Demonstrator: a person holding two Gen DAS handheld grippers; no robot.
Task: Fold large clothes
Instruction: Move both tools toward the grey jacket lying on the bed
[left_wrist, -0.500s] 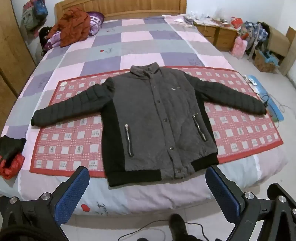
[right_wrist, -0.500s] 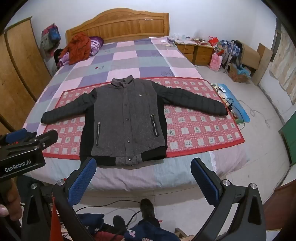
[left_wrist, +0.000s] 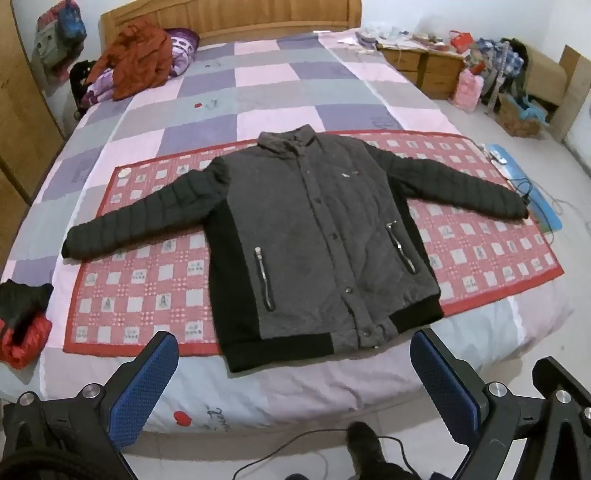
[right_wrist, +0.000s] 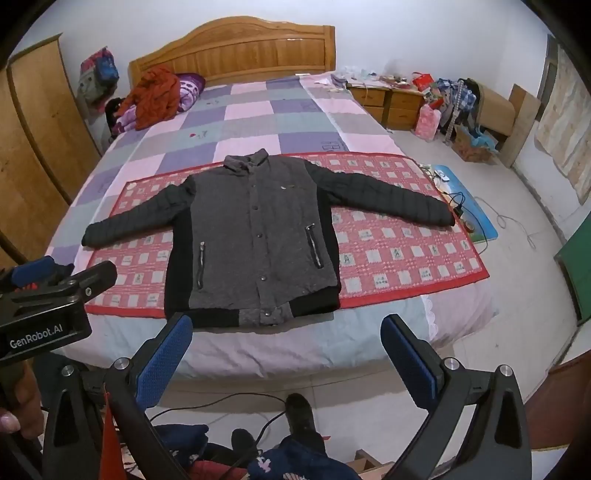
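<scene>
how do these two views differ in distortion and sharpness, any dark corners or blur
Right wrist view: strong fisheye, black vignette in the corners, the headboard bows, the jacket is fairly sharp under flat, even room light. Left wrist view: fills the frame with no dark corners, the bed edge curves, the jacket looks slightly soft, and no glare shows.

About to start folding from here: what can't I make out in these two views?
- Jacket back and lining: both views, it lies face up.
- Chest logo: too small to read, both views.
- Red garment: left view, cut off by the edge.
- Clothes pile: right view, cut off by the bottom edge.
</scene>
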